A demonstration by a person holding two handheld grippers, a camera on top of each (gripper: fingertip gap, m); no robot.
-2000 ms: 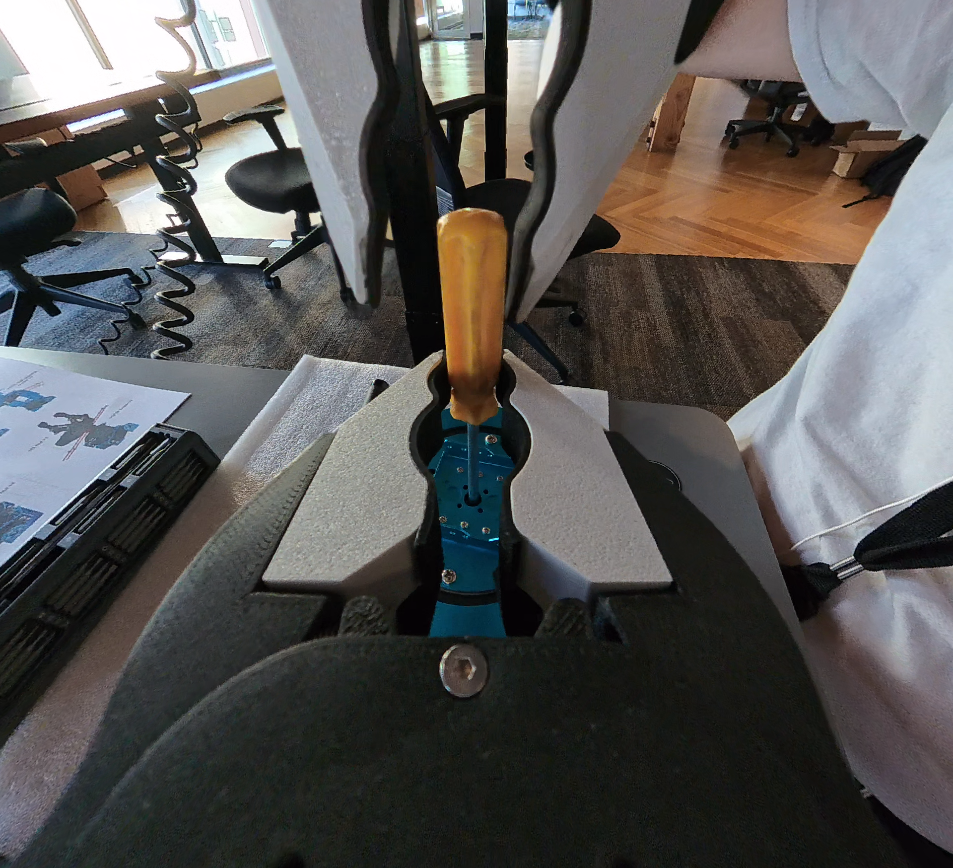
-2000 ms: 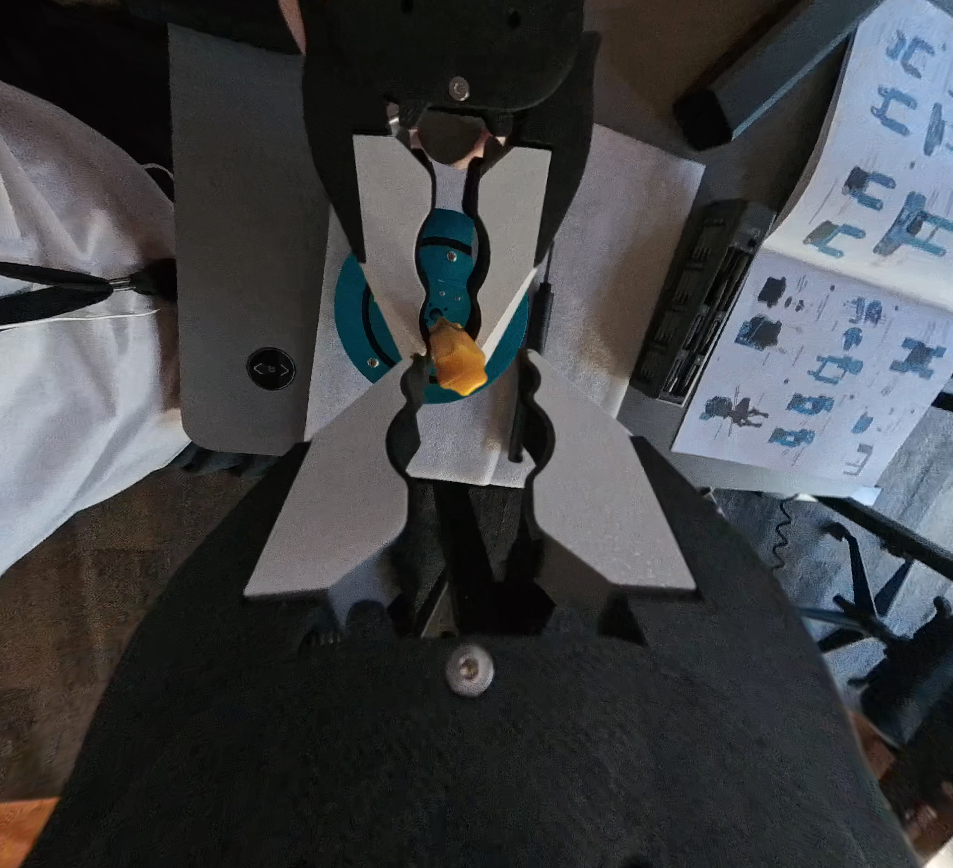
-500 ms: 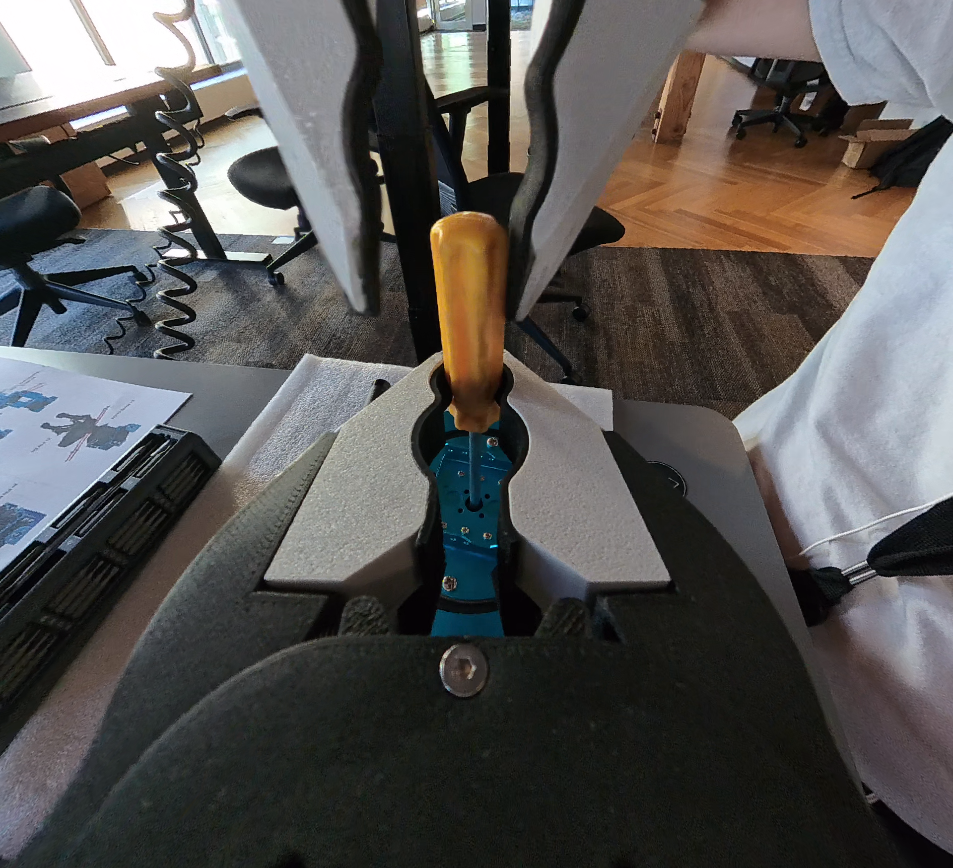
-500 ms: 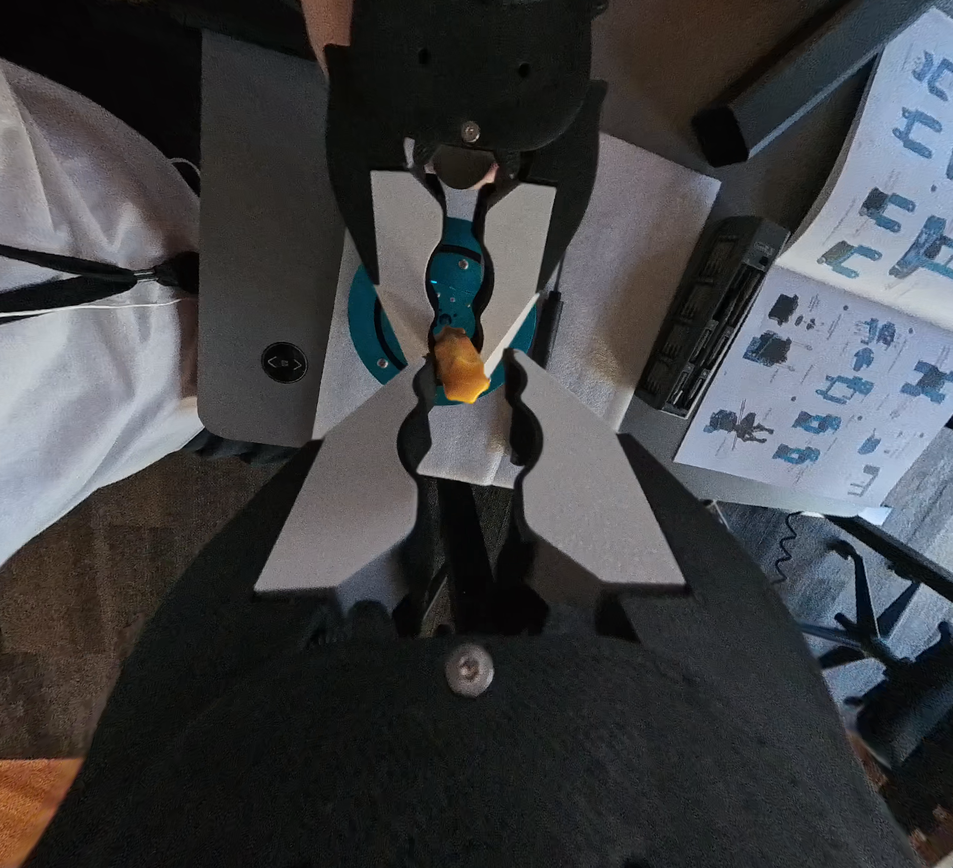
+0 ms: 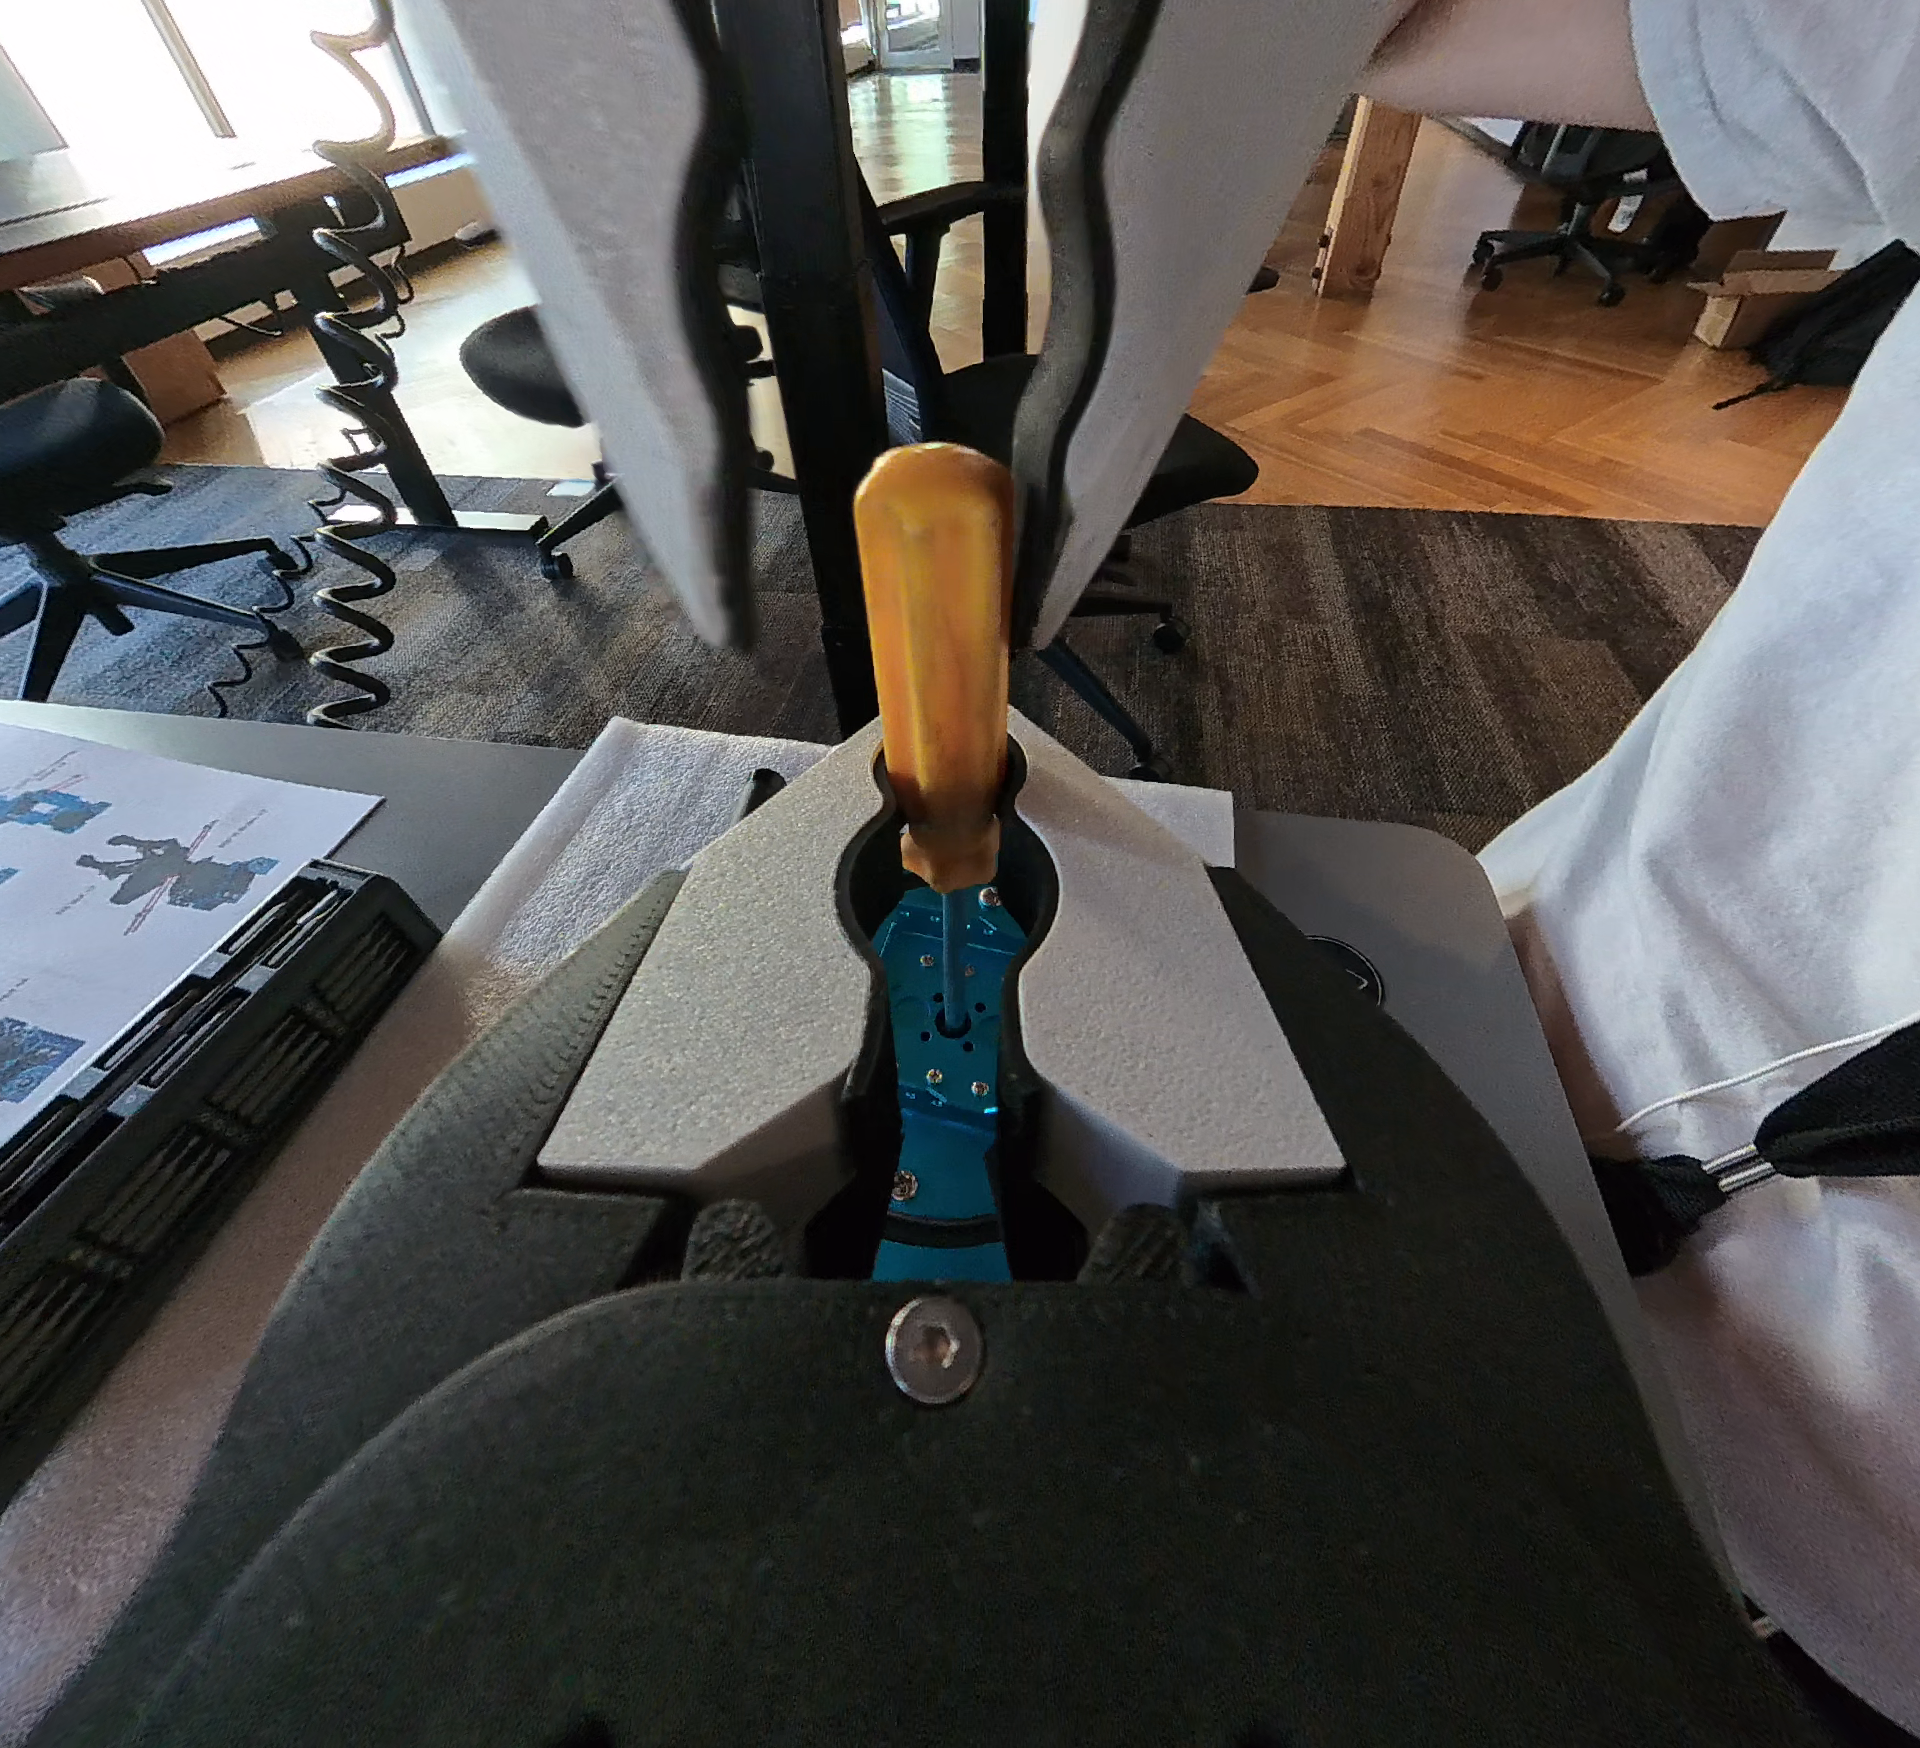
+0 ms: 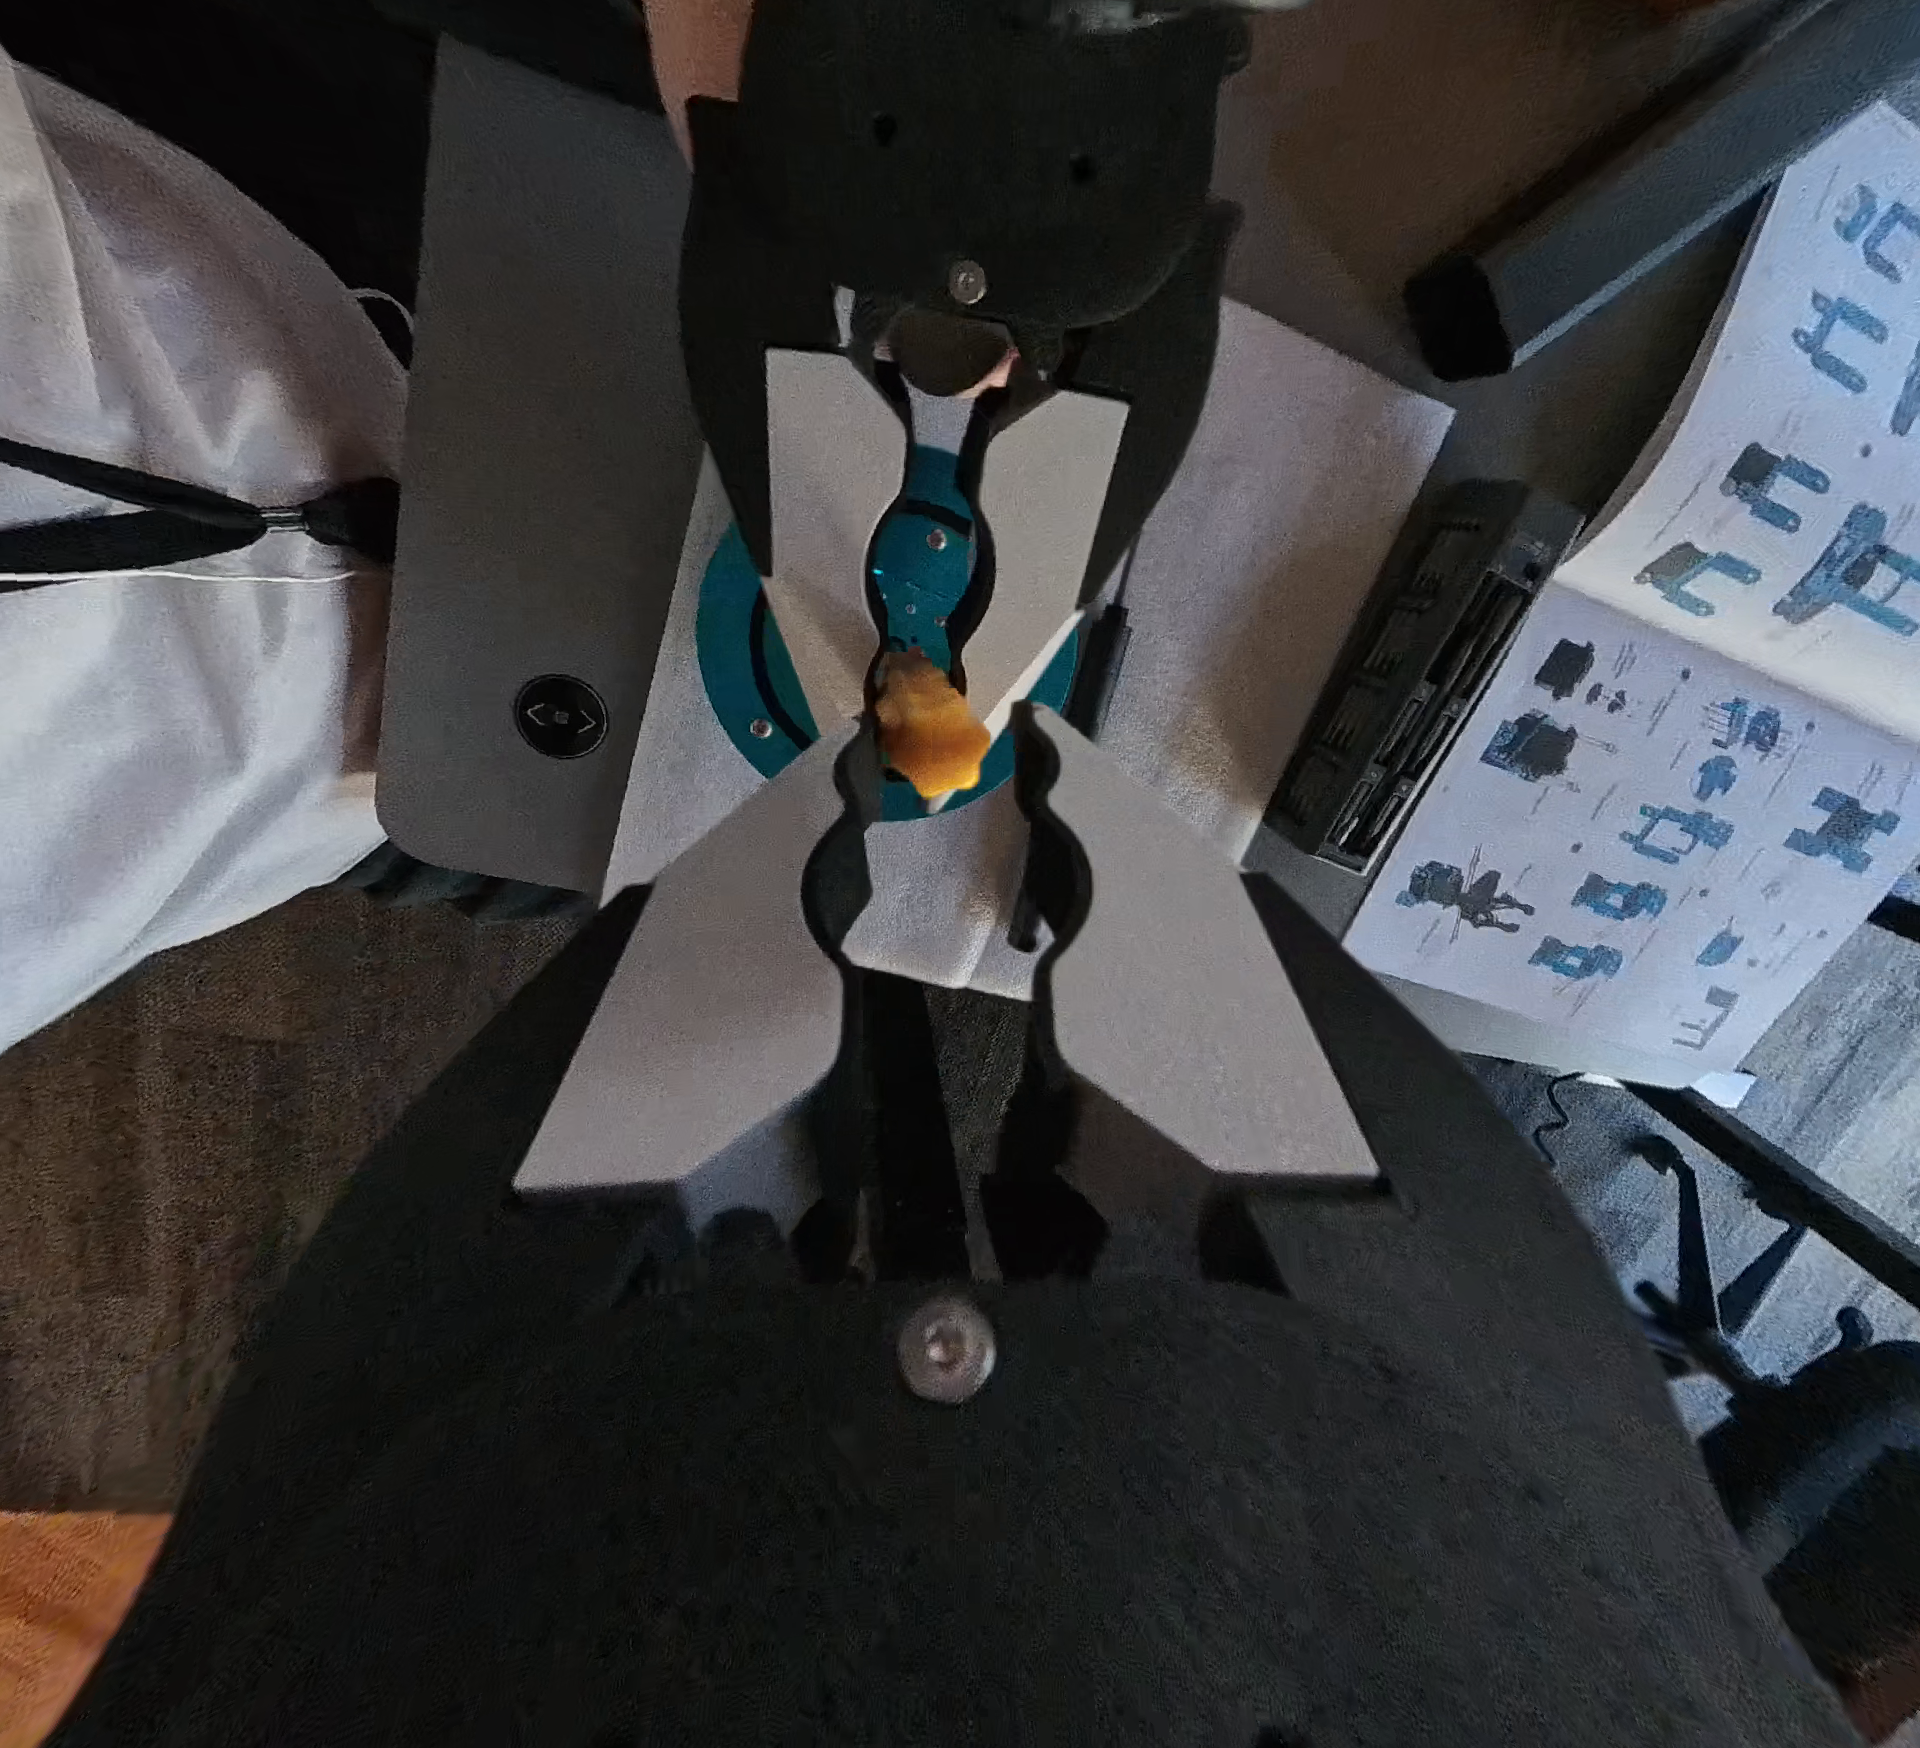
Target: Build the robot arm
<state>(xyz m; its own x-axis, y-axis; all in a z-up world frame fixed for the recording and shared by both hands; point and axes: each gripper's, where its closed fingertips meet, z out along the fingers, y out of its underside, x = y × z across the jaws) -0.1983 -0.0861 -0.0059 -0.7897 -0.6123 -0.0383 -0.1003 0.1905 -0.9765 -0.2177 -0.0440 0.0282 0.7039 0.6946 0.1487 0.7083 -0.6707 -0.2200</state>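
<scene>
The left gripper [image 5: 940,794] is lying low over the worktop [image 5: 447,789], its jaws closed on a blue metal part [image 5: 940,1054]; a screwdriver [image 5: 935,649] is standing upright in that part; the right gripper [image 6: 940,742] is hanging above, jaws parted around the handle, one finger [image 5: 1101,410] touching it.

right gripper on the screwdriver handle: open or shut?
Open. In the left wrist view the right gripper straddles the upright orange screwdriver; one finger touches the handle, the other stands clear with a gap.
</scene>
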